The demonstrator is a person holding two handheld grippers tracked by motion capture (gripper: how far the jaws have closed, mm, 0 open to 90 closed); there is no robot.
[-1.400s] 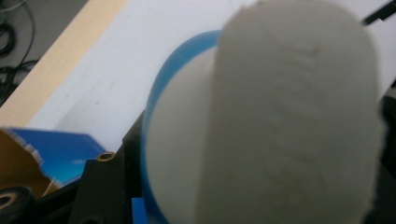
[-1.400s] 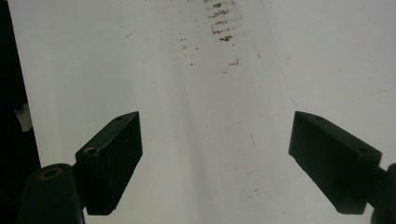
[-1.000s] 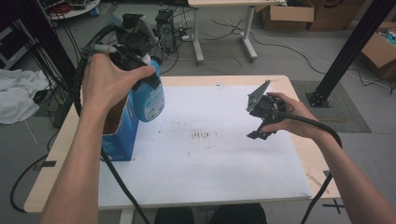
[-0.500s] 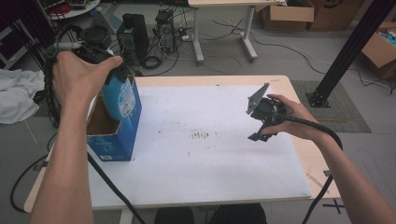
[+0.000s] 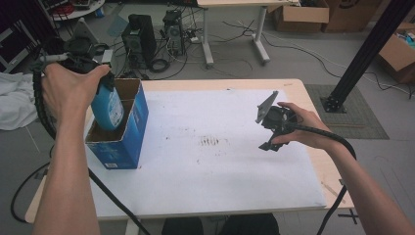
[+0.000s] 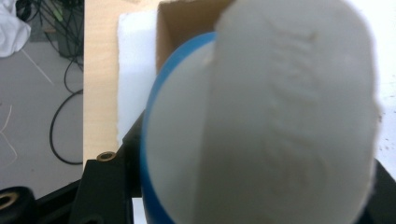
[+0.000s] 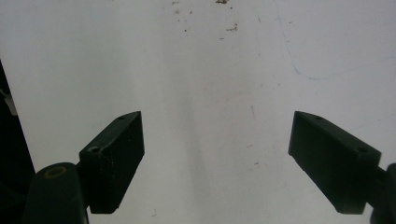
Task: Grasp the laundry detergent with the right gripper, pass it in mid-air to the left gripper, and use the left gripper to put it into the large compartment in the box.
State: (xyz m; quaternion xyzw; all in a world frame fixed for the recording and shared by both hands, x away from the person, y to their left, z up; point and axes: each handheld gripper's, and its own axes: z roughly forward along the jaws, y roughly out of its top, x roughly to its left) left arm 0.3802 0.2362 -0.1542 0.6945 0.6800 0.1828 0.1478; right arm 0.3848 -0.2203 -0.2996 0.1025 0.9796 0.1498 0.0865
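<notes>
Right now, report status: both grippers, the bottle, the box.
Left gripper shut on blue bottle, bottle partway into open blue box. Right gripper open, nothing between jaws, over white sheet. Nothing blocking the box mouth.

Left hand-held gripper (image 5: 80, 58) raised, jaws clamped; right hand-held gripper (image 7: 215, 158) low, jaws spread wide, empty.

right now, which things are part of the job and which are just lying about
In the job:
- blue bottle, gripped by the left gripper and partly down in the box
- blue box, open-topped
- right gripper, open over the white sheet

Lying about:
- computer towers on the floor
- cardboard boxes
- white cloth
</notes>
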